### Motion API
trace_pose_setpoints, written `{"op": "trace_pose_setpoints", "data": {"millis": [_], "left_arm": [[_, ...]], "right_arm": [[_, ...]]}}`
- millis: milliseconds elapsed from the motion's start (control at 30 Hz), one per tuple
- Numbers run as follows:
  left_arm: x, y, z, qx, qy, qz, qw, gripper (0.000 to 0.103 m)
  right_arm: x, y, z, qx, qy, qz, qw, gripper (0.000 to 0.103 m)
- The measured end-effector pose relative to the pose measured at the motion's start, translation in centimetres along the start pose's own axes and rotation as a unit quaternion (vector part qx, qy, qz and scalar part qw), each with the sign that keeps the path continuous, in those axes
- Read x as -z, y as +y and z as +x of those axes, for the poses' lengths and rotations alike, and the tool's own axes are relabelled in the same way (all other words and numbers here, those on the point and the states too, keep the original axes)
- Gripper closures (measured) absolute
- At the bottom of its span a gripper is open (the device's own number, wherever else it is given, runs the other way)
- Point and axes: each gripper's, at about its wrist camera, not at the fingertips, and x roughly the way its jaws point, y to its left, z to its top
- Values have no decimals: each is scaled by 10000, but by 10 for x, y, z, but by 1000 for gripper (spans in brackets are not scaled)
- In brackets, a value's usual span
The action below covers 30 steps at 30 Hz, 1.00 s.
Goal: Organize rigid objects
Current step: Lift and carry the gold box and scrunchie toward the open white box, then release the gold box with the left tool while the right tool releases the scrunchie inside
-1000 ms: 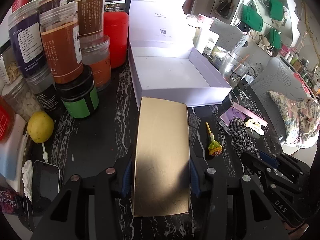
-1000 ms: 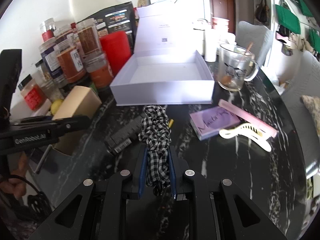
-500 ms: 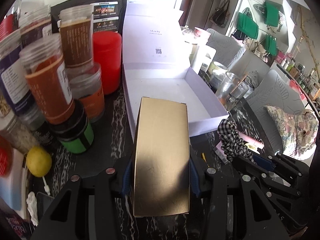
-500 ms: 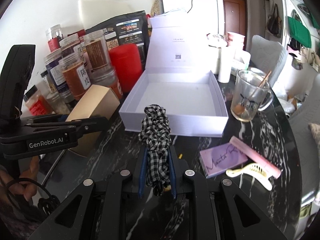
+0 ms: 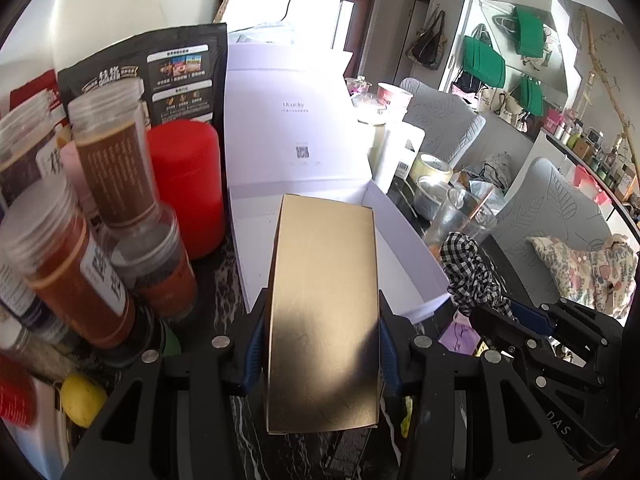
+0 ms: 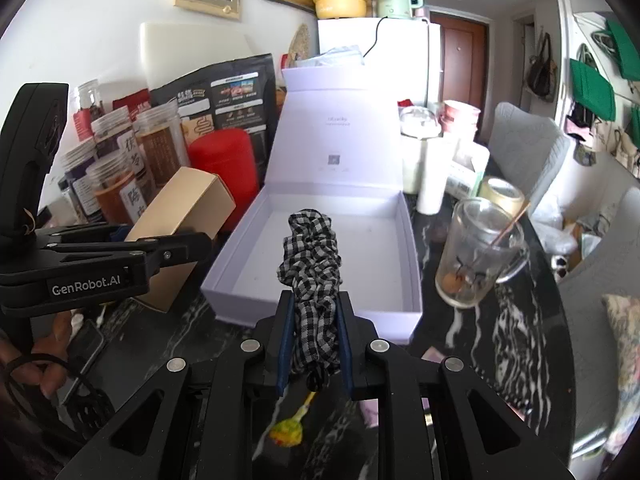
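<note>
The gold box (image 5: pixel 324 312) was clamped between the left gripper's (image 5: pixel 322 344) fingers, held over the near edge of the open white box (image 6: pixel 320 248). The right gripper (image 6: pixel 313 344) pinched a checked scrunchie (image 6: pixel 312 256) nearly closed. Below lay the black marbled desk (image 6: pixel 500 320), jars (image 5: pixel 76 264) crowding its left, grey chairs (image 5: pixel 560 216) beyond.

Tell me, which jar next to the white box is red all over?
The red canister right beside the white box. It is solid red; the other jars are clear plastic showing brown or orange contents.
</note>
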Motion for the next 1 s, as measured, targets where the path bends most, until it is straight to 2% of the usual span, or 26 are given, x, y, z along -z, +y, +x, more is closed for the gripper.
{"op": "trace_pose_setpoints", "data": {"millis": [400, 567, 800, 1000], "left_arm": [[-52, 0, 23, 253, -227, -4, 9994, 56], [-72, -2, 36, -51, -456, 102, 9989, 56], [-98, 0, 61, -50, -423, 16, 9991, 56], [-110, 10, 95, -69, -219, -92, 9997, 56]], "right_arm": [[-43, -20, 18, 172, -308, -238, 9991, 83], [-61, -28, 31, 269, -411, -274, 9984, 83], [-82, -37, 52, 298, -473, -326, 9979, 83], [-97, -45, 77, 296, -379, -241, 9986, 83]]}}
